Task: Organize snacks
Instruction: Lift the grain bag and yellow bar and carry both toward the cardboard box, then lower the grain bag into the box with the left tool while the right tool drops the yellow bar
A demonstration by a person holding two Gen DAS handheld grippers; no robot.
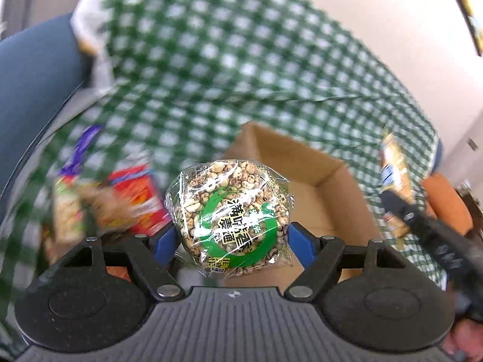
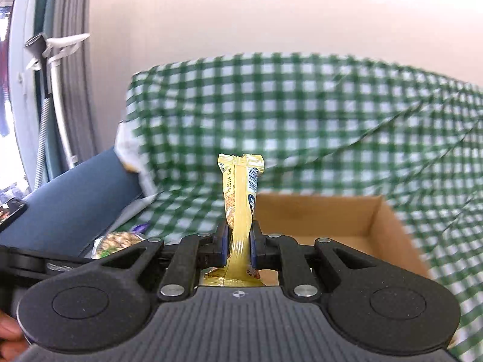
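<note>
My left gripper (image 1: 232, 238) is shut on a round puffed-grain cake (image 1: 229, 211) in clear wrap with a green ring label, lifted above the green checked cloth (image 1: 226, 60). The same cake (image 2: 117, 241) shows at the lower left of the right wrist view. My right gripper (image 2: 238, 241) is shut on a thin yellow snack bar (image 2: 240, 190) that stands upright between the blue pads. That bar (image 1: 395, 175) also appears at the right edge of the left wrist view. An open cardboard box (image 1: 326, 187) lies just beyond both grippers, its inside (image 2: 326, 217) bare where visible.
A blurred pile of snack packs, one red (image 1: 139, 199) and one purple (image 1: 81, 150), lies left of the box. A blue cushion (image 2: 69, 193) sits at the far left. An orange object (image 1: 446, 205) is at the right edge. A pale wall stands behind the cloth.
</note>
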